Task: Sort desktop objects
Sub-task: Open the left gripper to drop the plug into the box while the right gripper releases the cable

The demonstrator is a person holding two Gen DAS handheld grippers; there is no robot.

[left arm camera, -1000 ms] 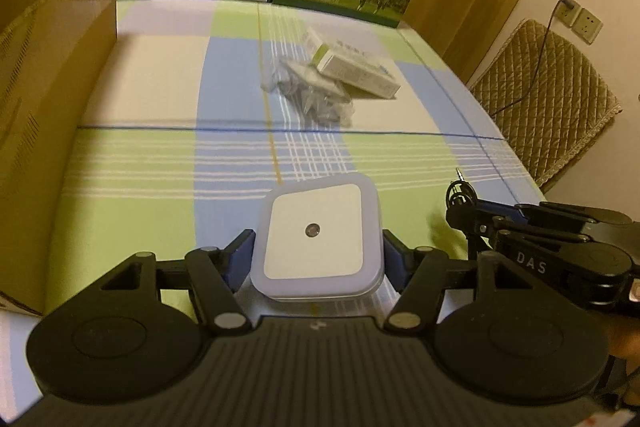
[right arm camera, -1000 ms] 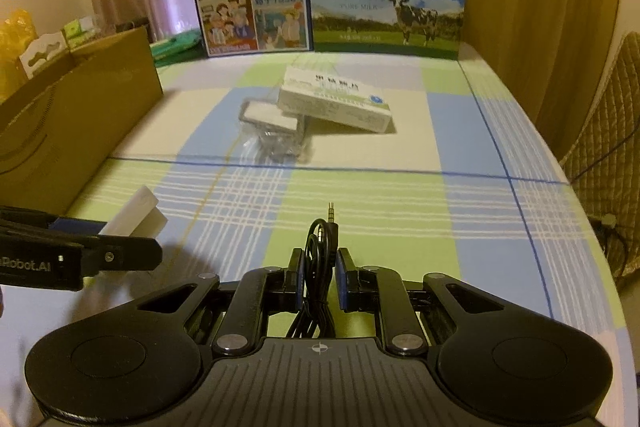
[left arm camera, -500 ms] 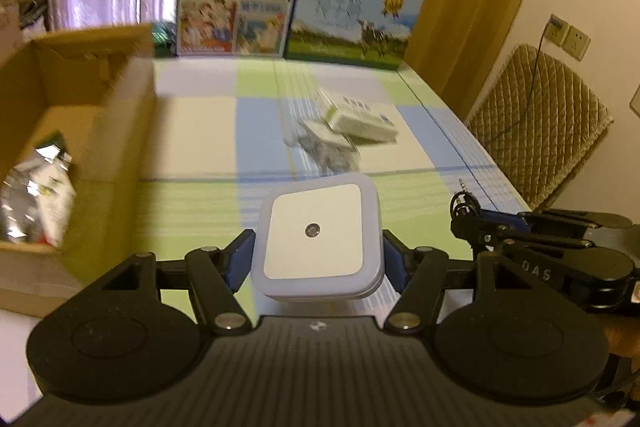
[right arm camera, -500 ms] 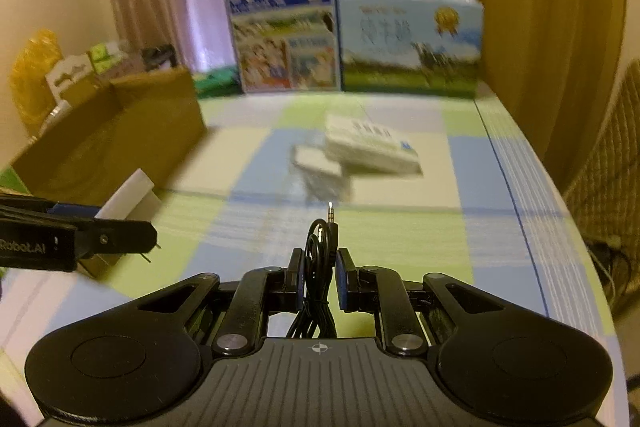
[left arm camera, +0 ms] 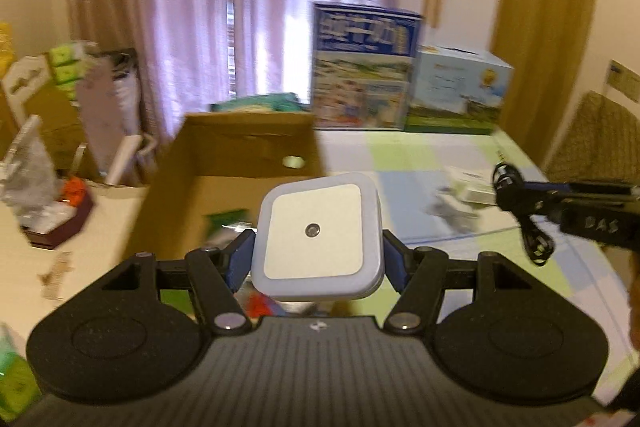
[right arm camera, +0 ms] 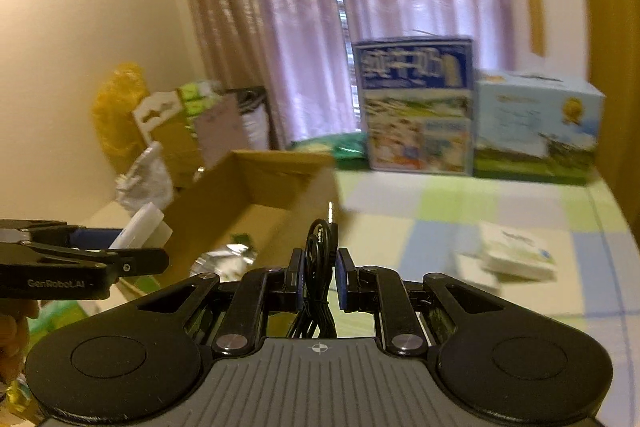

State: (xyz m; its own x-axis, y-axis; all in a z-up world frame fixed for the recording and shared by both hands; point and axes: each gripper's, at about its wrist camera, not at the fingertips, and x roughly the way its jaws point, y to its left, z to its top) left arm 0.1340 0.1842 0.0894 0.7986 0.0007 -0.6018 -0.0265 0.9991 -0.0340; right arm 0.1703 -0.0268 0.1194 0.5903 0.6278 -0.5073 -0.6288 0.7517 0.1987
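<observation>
- You are reading "GenRobot.AI" in pale letters on the side of the left tongs (right arm camera: 138, 245), which are showing at the left edge of the right wrist view.
- You are making out "DAS" in raised black letters on the side of the right tongs (left arm camera: 505, 183), which are reaching in from the right edge of the left wrist view.
- The large print on the tall blue carton (right arm camera: 416, 107) and on the pale blue carton (right arm camera: 536, 127) at the far end of the desk is blurring too much for you to read.
</observation>
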